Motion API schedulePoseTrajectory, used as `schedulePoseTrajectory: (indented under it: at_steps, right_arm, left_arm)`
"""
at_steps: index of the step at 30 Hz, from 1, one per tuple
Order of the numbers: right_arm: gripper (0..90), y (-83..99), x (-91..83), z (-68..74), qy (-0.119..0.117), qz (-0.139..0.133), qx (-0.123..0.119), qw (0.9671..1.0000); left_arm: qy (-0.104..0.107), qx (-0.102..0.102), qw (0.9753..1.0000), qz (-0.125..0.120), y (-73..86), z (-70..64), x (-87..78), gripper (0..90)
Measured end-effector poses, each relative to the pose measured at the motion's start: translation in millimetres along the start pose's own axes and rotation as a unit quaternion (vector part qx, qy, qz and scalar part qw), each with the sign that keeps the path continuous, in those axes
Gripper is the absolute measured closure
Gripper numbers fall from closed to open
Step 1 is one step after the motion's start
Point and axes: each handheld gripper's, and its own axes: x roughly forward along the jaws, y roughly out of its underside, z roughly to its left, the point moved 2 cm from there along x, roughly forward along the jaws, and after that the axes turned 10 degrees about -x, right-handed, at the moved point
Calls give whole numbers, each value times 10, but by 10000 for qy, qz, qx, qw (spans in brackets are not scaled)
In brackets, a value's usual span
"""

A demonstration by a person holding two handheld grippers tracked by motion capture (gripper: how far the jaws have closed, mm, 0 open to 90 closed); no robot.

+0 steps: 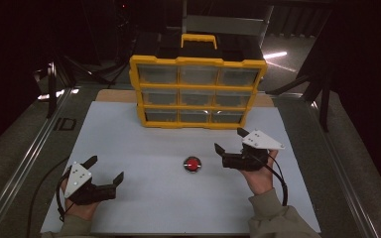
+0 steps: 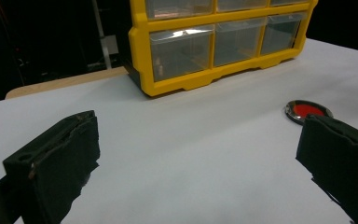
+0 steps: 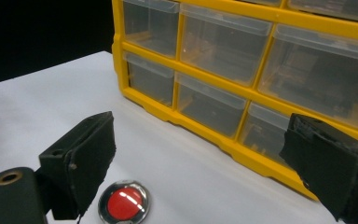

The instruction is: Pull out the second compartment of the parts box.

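White surface point(image 1: 144, 144) in dark room, yellow drawer organizer point(image 1: 197, 91) at back, red disc point(image 1: 192, 164) between both released tools: left tool point(image 1: 106, 170), right tool point(image 1: 230, 140).

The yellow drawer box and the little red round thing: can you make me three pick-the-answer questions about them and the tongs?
1. Where is the red disc?
A. on the white table top, in front of the drawer box
B. inside a top drawer
C. on the box's handle

2. How many clear drawers does the yellow drawer box show on its front?
A. four
B. nine
C. twelve

3. How do the right tongs stand?
A. shut on the disc
B. shut on a drawer
C. open, holding nothing

Answers:
1. A, the high view shows the disc lying on the white table top, apart from the box.
2. B, the front has three rows of three.
3. C, the right gripper view shows the jaws wide apart with the disc below them, untouched. The left tongs are open too.
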Motion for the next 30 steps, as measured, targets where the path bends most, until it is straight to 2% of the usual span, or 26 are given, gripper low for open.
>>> schedulePoseTrajectory:
  at_steps: [7, 18, 26, 30]
  right_arm:
    - [91, -95, 74, -24, 3, -17, 52, 10000]
    - [91, -280, 162, -56, 20, -66, -7, 10000]
    - [90, -341, 328, -62, 22, 140, 85, 9999]
    - [90, -363, 379, -74, 24, 156, 83, 9998]
  left_arm:
    - [-14, 7, 10000, 7, 4, -7, 9, 0]
    - [5, 31, 10000, 15, 5, -7, 14, 0]
    - [28, 25, 10000, 20, 7, -11, 18, 0]
    - [40, 24, 10000, 32, 8, -19, 26, 0]
